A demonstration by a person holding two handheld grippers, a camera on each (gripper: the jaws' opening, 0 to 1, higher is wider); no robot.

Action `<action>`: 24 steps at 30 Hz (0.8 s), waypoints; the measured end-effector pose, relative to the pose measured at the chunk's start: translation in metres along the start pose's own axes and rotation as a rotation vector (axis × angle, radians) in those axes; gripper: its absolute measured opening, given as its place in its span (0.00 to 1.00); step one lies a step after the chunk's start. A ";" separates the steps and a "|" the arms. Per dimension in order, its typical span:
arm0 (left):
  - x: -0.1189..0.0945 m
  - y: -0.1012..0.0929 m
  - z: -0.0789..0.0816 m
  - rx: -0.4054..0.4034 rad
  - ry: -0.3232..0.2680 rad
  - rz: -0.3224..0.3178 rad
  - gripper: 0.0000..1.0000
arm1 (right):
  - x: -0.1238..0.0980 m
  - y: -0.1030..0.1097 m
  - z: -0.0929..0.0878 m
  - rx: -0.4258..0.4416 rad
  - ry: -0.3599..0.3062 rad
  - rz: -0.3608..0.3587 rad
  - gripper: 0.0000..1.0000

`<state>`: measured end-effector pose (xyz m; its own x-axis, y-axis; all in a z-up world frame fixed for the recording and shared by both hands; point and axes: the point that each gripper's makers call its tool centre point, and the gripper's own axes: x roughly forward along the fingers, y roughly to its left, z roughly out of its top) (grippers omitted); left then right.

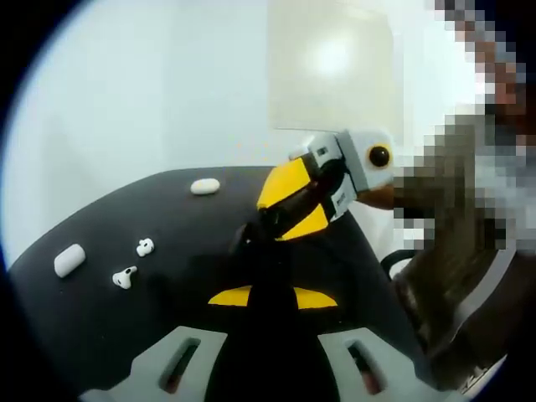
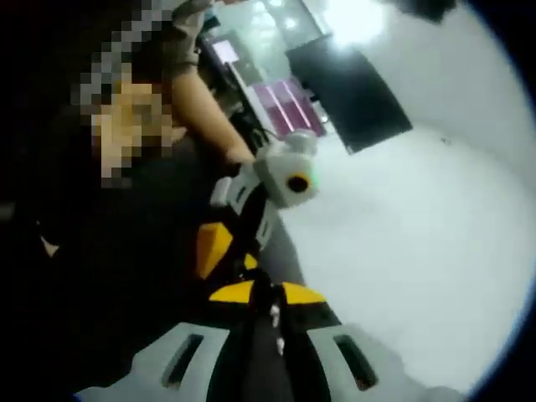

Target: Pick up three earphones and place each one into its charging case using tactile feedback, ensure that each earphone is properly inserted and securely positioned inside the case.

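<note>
Earphone barely visible between right gripper tips.

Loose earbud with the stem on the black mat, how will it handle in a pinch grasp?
The stemmed earbud looks small, glossy and rounded, so it probably slips or pivots between fingers. It likely weighs very little, so a nudge may skid it across the black mat. It looks rigid rather than floppy.

Your left gripper view looks low across the black mat; your right gripper view, seemingly rolled, faces you closely. Each catches the other gripper.
</note>
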<state>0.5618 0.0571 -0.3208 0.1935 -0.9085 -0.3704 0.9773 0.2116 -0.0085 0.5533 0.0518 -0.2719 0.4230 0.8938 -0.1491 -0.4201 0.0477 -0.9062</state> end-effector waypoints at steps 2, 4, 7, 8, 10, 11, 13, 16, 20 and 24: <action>0.000 0.000 0.000 0.001 0.000 0.001 0.14 | 0.000 0.001 0.001 0.012 -0.001 0.001 0.13; 0.000 0.000 0.000 0.001 0.000 0.001 0.14 | -0.002 0.003 0.001 0.026 0.004 0.012 0.13; -0.001 0.001 0.000 0.001 0.000 0.001 0.14 | -0.003 0.005 0.001 0.069 0.006 0.026 0.13; -0.001 0.001 0.000 0.002 0.001 0.001 0.14 | -0.003 0.007 0.001 0.111 0.008 0.040 0.11; -0.001 0.001 0.000 0.000 0.000 0.002 0.14 | -0.002 0.010 0.003 0.163 -0.006 0.071 0.10; -0.001 0.001 0.000 0.002 0.002 0.004 0.14 | -0.002 0.009 0.002 0.163 -0.005 0.072 0.10; -0.001 0.002 0.000 0.002 0.002 0.004 0.14 | -0.001 0.010 0.002 0.175 -0.002 0.079 0.10; 0.000 0.002 0.000 0.003 0.002 0.004 0.14 | -0.005 0.006 0.003 0.259 -0.025 0.074 0.11; 0.000 0.002 0.000 0.003 0.002 0.004 0.14 | -0.012 0.000 -0.005 0.445 -0.053 0.086 0.14; 0.000 0.002 0.000 0.004 0.002 0.005 0.14 | -0.016 0.005 -0.026 0.844 -0.082 0.201 0.22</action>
<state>0.5638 0.0572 -0.3210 0.1981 -0.9067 -0.3723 0.9767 0.2145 -0.0026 0.5651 0.0266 -0.2847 0.2317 0.9484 -0.2163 -0.9489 0.1713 -0.2652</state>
